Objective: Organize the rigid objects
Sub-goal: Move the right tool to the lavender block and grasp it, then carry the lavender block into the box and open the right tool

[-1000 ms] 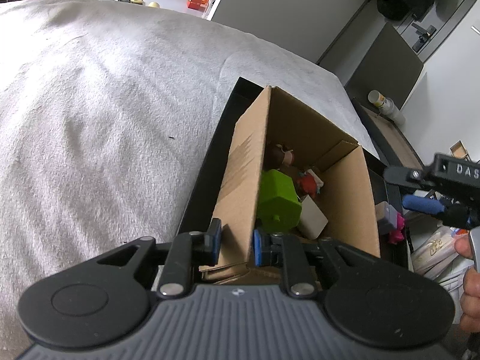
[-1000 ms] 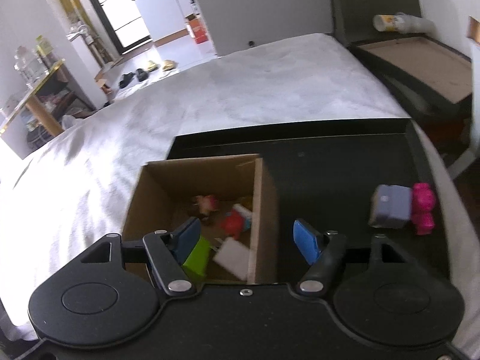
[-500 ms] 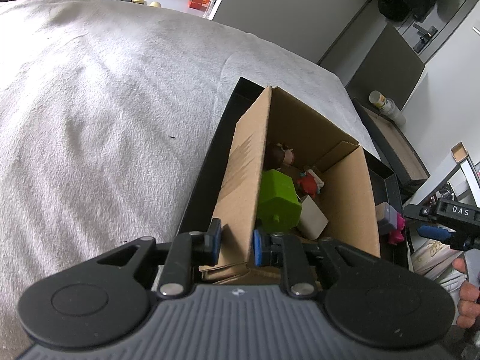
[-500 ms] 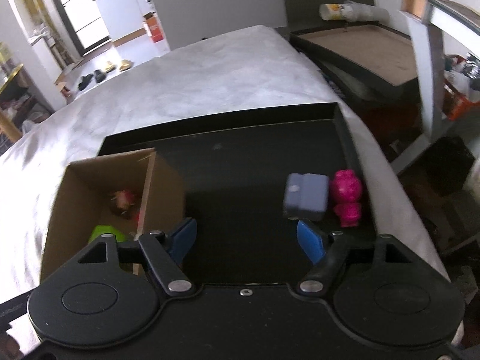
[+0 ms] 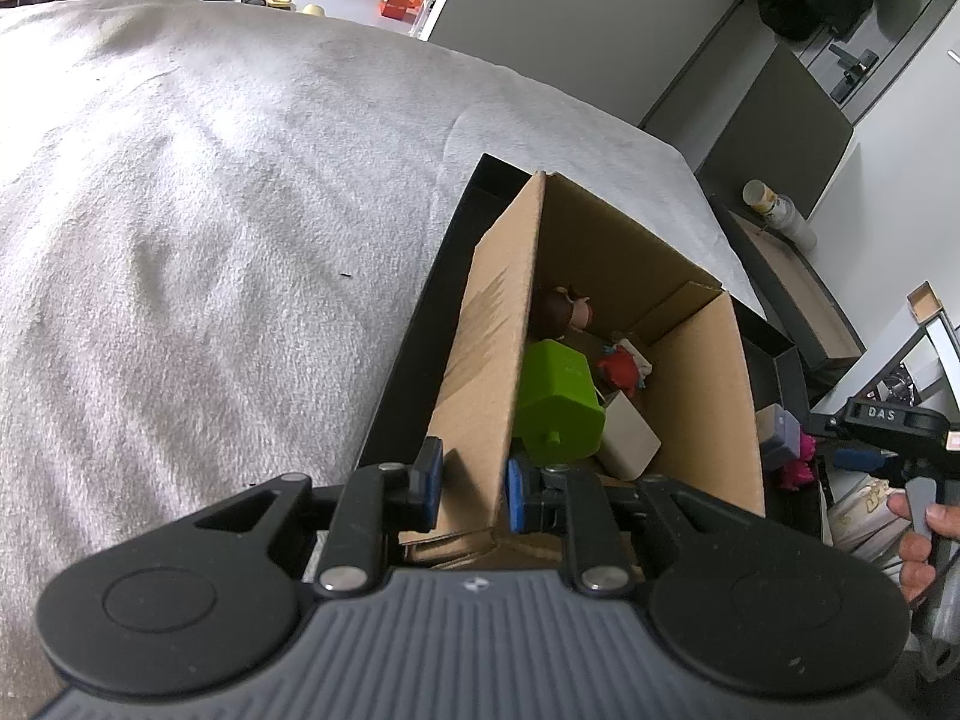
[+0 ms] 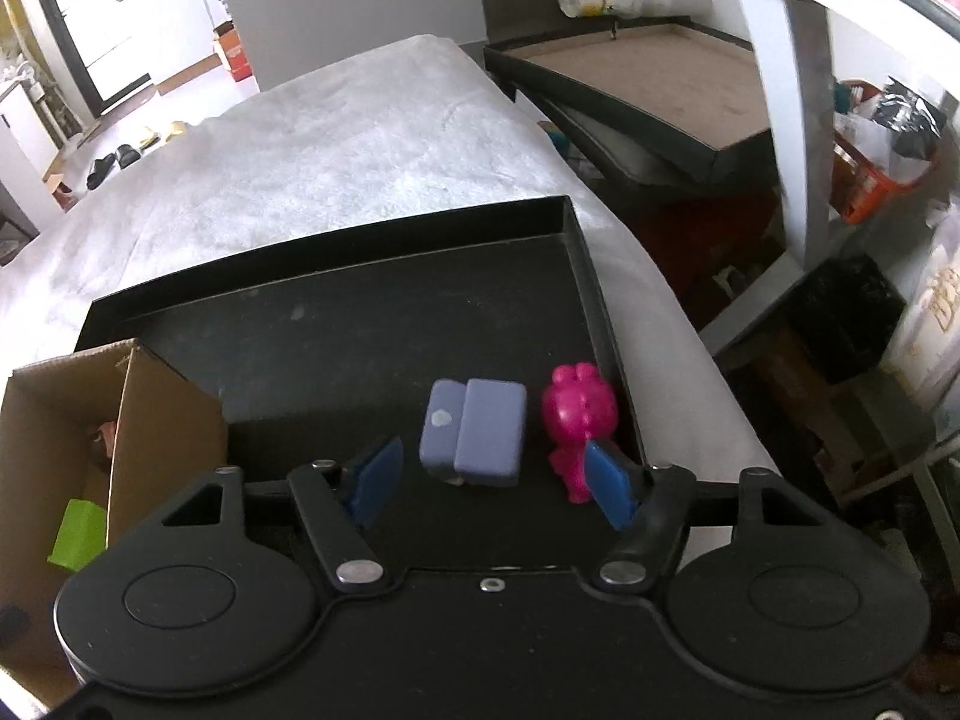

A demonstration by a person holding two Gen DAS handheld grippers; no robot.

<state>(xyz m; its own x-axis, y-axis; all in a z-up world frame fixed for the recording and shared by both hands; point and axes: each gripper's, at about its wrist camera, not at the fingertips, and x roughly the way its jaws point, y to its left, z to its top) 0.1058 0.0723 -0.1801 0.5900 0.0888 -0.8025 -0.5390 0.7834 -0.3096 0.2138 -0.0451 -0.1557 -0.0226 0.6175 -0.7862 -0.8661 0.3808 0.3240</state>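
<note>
My left gripper (image 5: 469, 487) is shut on the near left wall of a cardboard box (image 5: 498, 360) that stands in a black tray (image 5: 414, 336). The box holds a green block (image 5: 555, 399), a red toy (image 5: 618, 367), a white block (image 5: 627, 441) and a brown figure (image 5: 561, 312). My right gripper (image 6: 489, 477) is open and empty, just in front of a lavender block (image 6: 477, 431) and a pink figure (image 6: 576, 417) on the tray floor (image 6: 360, 348). The box also shows in the right wrist view (image 6: 162, 414).
The tray sits on a grey cloth-covered surface (image 5: 210, 210). Beyond its right edge are stacked dark trays (image 6: 648, 102), a metal frame leg (image 6: 780, 90) and floor clutter. The right gripper and hand show in the left wrist view (image 5: 894, 420).
My right gripper has swung right, away from the box, and now faces the lavender block and pink figure. My left gripper has stayed clamped on the box wall.
</note>
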